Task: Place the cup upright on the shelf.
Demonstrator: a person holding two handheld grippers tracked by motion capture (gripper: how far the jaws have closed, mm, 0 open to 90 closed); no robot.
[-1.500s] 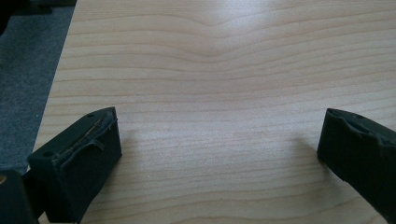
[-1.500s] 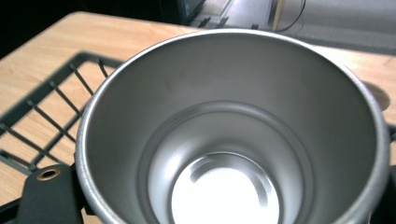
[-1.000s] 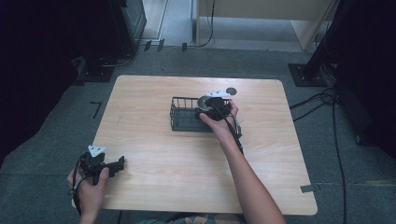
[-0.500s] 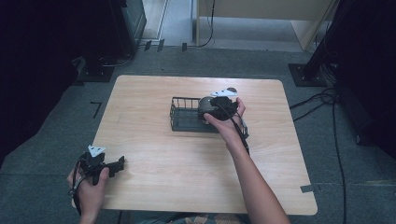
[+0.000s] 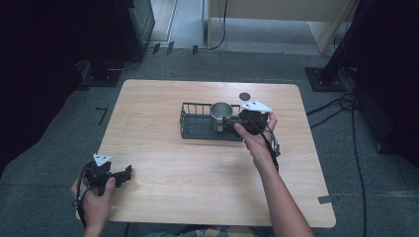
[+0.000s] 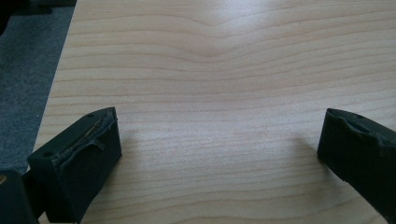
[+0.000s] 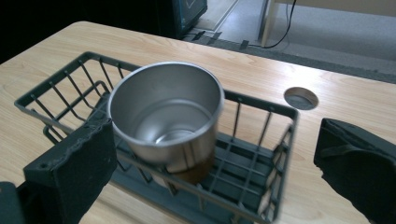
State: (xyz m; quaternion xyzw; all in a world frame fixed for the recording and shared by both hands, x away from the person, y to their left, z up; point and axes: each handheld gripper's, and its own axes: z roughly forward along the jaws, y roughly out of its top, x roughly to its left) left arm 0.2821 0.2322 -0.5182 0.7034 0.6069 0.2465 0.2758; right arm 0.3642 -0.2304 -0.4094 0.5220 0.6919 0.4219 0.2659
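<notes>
A steel cup stands mouth up in the right end of a black wire basket at mid-table. My right gripper is just to the right of the basket, held by a hand and pointed at the cup. In the right gripper view its jaws stand open, with the cup and the basket ahead of the gripper and nothing between the pads. My left gripper rests low near the table's front left corner. It is open over bare wood.
The wooden table has a round cable hole just behind the basket, also seen in the right gripper view. Dark furniture and cables stand on the grey floor around the table.
My right gripper has drawn back to the right, off the basket, and the cup it covered now shows standing free inside. The left gripper has stayed put.
</notes>
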